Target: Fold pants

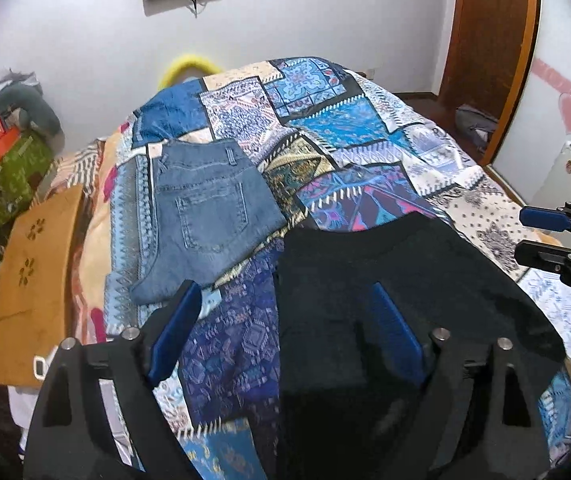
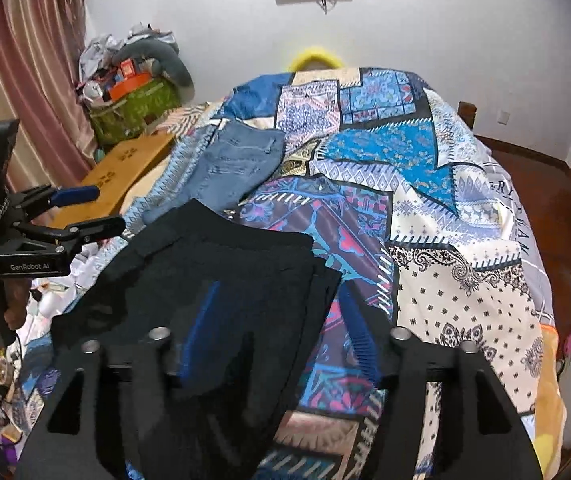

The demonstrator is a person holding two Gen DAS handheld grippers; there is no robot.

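Note:
Black pants (image 1: 413, 280) lie folded flat on the patchwork bedspread (image 1: 325, 120), near the front edge; they also show in the right wrist view (image 2: 213, 280). My left gripper (image 1: 285, 308) is open and empty, its jaws wide over the pants' left edge. My right gripper (image 2: 281, 312) is open and empty, hovering over the pants' right edge. Each gripper shows in the other's view, the right gripper (image 1: 533, 236) at the right and the left gripper (image 2: 93, 208) at the left, both open.
Folded blue jeans (image 1: 209, 216) lie on the bed beyond the black pants, also seen in the right wrist view (image 2: 237, 164). A wooden board (image 1: 33, 276) and a cluttered green bag (image 1: 9, 180) stand left of the bed. A wooden door (image 1: 489, 40) is at the right.

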